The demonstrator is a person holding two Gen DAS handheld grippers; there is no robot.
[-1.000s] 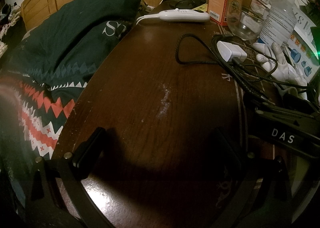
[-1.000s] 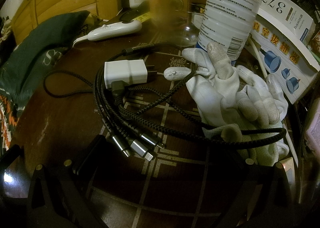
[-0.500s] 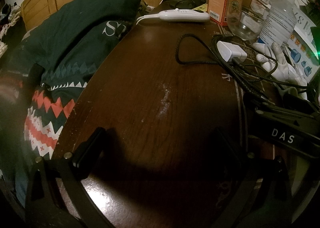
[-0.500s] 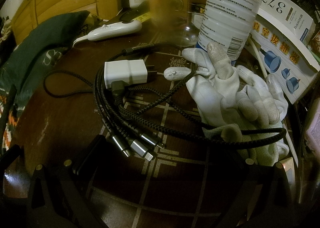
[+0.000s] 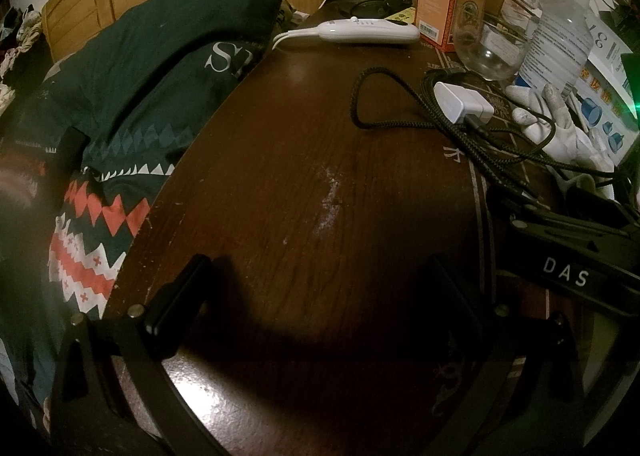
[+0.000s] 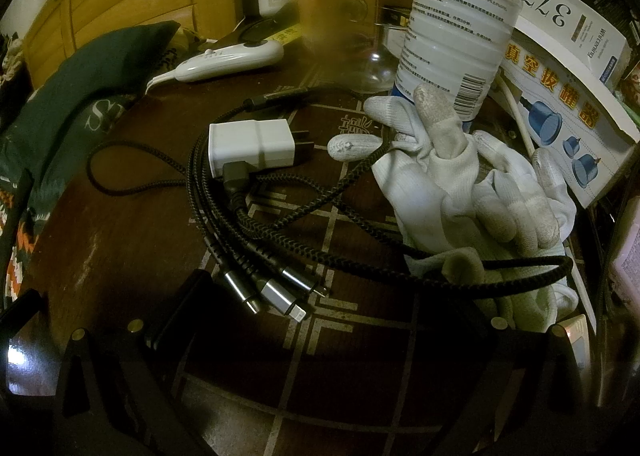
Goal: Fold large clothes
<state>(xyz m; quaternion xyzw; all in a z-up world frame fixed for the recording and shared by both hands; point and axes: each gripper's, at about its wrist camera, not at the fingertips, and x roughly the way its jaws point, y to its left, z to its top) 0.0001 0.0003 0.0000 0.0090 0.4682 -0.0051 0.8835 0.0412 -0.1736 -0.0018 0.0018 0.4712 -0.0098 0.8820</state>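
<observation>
Now we rest both tongs on the dark wooden table (image 5: 304,160), and both are spread wide with nothing in them.

Our left gripper (image 5: 316,296) sits over bare wood, and our right gripper (image 6: 320,316) sits near a black braided cable (image 6: 280,224) with a white charger plug (image 6: 250,148). Just right of the cable we see white gloves (image 6: 472,192), with a clear water bottle (image 6: 456,24) standing at their far side. The clothes (image 5: 132,96), dark green with red and white zigzags, lie off the left edge of the table, apart from both tongs. A white handheld controller (image 5: 368,30) lies at the far end.
</observation>
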